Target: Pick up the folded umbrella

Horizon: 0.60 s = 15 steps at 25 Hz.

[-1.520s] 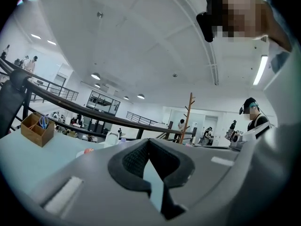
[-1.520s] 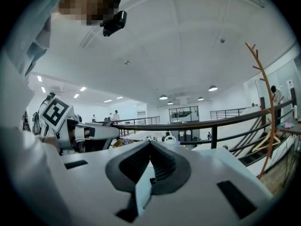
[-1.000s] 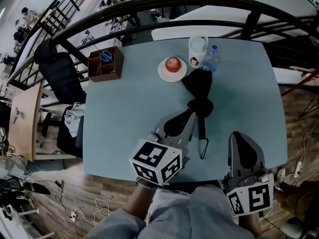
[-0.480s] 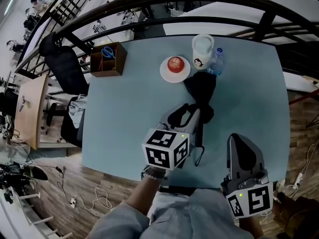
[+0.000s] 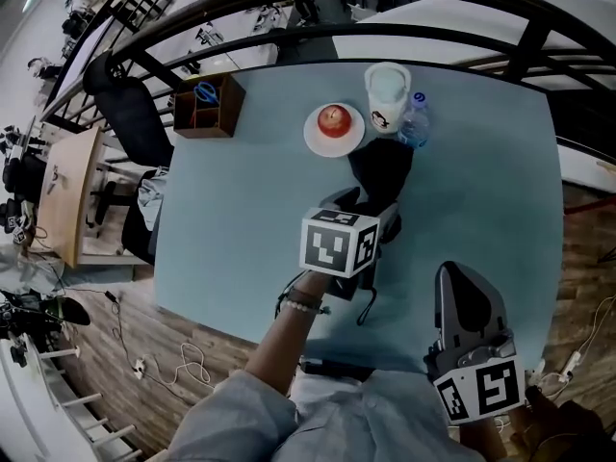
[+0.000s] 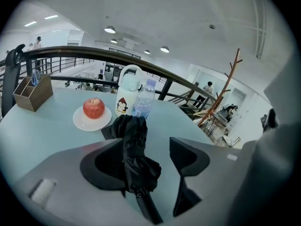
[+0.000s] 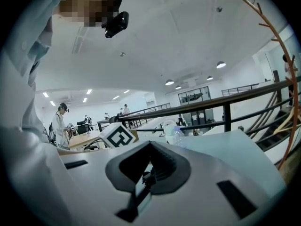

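- Right now the folded umbrella (image 5: pixel 381 167) lies flat on the pale blue table (image 5: pixel 241 219), its canopy end just beside the plate (image 5: pixel 318 142) and the water bottle (image 5: pixel 415 123), and its handle end towards the person.
- The left gripper (image 6: pixel 149 147) is over the umbrella's handle half. Its jaws have just been opening and now stand wide. The black bundle lies between them, close against the left one, and is not pinched.
- The right gripper (image 7: pixel 149 175) is held low at the table's near edge, well apart from the umbrella, with its jaws together and nothing between them.
- The white plate holds one red apple (image 5: pixel 333 119), sitting upright.
- A white jug (image 5: pixel 387 94) with a penguin print stands just beside the plate and touches or nearly touches the clear, blue-capped bottle. What either one holds cannot be made out.
- A brown wooden box (image 5: pixel 207 121) with a divider sits near the table's far left corner. Something blue-handled (image 5: pixel 205 91), scissors by the look, stands in its compartment nearer the railing. The other compartment is too dark to read.
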Each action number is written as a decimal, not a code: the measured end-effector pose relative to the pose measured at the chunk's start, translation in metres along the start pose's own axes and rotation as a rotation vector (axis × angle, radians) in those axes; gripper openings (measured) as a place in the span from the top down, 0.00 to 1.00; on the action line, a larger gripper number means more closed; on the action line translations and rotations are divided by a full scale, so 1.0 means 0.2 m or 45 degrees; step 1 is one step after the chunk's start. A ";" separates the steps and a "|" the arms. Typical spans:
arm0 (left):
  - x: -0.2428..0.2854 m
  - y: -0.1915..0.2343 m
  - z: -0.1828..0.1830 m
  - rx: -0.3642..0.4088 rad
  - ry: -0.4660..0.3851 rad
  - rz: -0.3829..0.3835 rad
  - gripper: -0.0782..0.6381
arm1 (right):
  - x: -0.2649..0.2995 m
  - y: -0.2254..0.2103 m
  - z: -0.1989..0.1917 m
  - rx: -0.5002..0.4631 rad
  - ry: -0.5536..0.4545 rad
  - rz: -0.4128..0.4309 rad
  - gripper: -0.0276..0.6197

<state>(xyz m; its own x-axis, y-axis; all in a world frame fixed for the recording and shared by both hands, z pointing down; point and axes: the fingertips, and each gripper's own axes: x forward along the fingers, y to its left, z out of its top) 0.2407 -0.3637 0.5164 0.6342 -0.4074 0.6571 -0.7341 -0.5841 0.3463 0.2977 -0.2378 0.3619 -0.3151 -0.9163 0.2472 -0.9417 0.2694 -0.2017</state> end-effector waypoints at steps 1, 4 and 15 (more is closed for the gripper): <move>0.03 0.00 -0.02 0.004 0.035 0.021 0.49 | 0.00 0.00 0.00 0.010 -0.002 0.018 0.96; 0.13 0.03 -0.08 -0.011 0.135 0.077 0.49 | 0.00 0.01 -0.01 0.025 -0.003 0.070 0.96; 0.42 0.19 -0.28 -0.059 0.430 0.243 0.49 | 0.02 0.03 -0.06 0.076 0.046 0.193 0.96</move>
<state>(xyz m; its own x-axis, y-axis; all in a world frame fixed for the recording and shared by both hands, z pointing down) 0.2530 -0.3806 0.6220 0.3755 -0.2473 0.8932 -0.8462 -0.4845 0.2217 0.2900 -0.2364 0.3725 -0.4581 -0.8548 0.2437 -0.8747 0.3846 -0.2949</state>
